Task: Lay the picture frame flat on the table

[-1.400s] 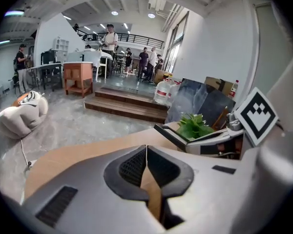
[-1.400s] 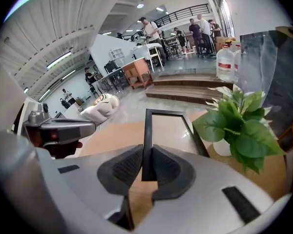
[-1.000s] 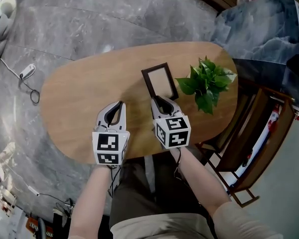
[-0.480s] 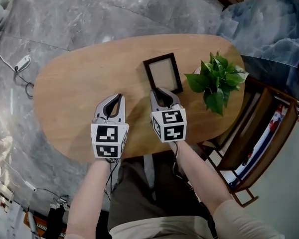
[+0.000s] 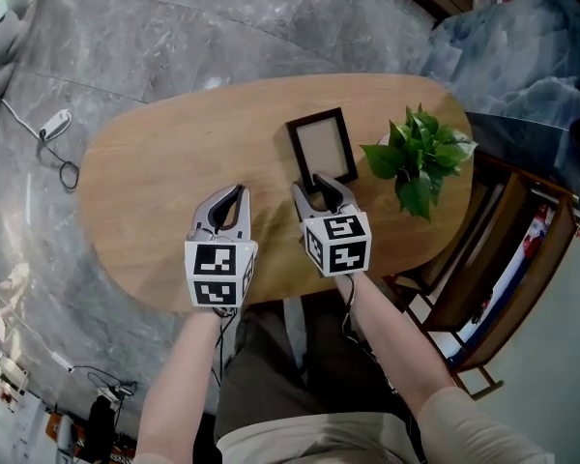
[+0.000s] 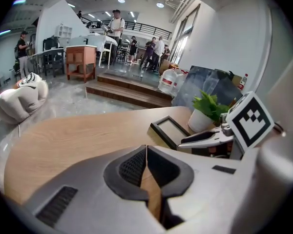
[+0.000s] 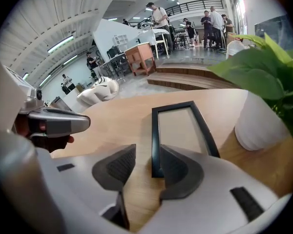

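A black picture frame [image 5: 322,148] with a pale centre lies flat on the oval wooden table [image 5: 164,182], just left of the plant. My right gripper [image 5: 317,184] sits at the frame's near end. In the right gripper view its jaws [image 7: 147,162] are opening; the frame's near left corner [image 7: 156,167] lies between them and neither pad presses on it. My left gripper [image 5: 234,193] rests over the table to the left, shut with nothing in it [image 6: 146,147]. The left gripper view shows the frame [image 6: 168,130] beyond the right gripper [image 6: 205,138].
A leafy green plant [image 5: 418,158] in a white pot [image 7: 259,123] stands right of the frame, close to its far corner. A wooden chair [image 5: 503,259] is past the table's right edge. A cable and plug [image 5: 53,129] lie on the grey floor at left.
The right gripper has stayed at the frame's near end, and the frame still lies flat. The left gripper keeps its place beside it.
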Demonstrator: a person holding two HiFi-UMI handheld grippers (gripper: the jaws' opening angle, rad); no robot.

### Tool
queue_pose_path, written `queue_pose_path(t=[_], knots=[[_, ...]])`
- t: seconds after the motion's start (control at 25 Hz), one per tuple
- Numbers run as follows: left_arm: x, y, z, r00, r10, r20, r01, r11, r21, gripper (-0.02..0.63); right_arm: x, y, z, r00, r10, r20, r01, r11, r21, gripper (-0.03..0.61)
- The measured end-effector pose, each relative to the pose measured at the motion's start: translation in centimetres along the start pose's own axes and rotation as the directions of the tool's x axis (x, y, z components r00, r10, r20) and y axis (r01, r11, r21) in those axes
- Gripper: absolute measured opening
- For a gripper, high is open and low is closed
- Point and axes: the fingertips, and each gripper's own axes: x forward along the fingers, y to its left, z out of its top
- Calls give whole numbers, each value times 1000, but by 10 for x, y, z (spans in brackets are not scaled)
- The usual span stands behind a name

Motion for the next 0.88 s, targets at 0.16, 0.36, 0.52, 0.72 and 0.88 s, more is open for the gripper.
queue_pose_path(t=[0.16, 0.36, 0.52, 0.72, 0.88], knots=[[-20, -8, 21, 1000, -3, 21, 2, 1000, 18, 9, -25, 8, 21, 1000, 1, 20, -1, 1000, -29, 111], [-55, -15, 56, 998, 15, 66, -17, 1000, 23, 9, -68, 14, 62, 996, -7, 85, 13, 998, -60, 59], [-94, -20, 95, 993, 33, 115, -36, 999, 30, 9, -113, 28, 107, 987, 4, 161, 7, 997, -72, 29], [-148, -28, 144, 983, 58, 175, -67, 997, 47, 9, -175, 55, 160, 967, 40, 251, -14, 994, -105, 18], [-191, -47, 183, 973, 59, 223, -75, 995, 65, 9, -230, 70, 199, 947, 71, 312, -24, 988, -154, 17]])
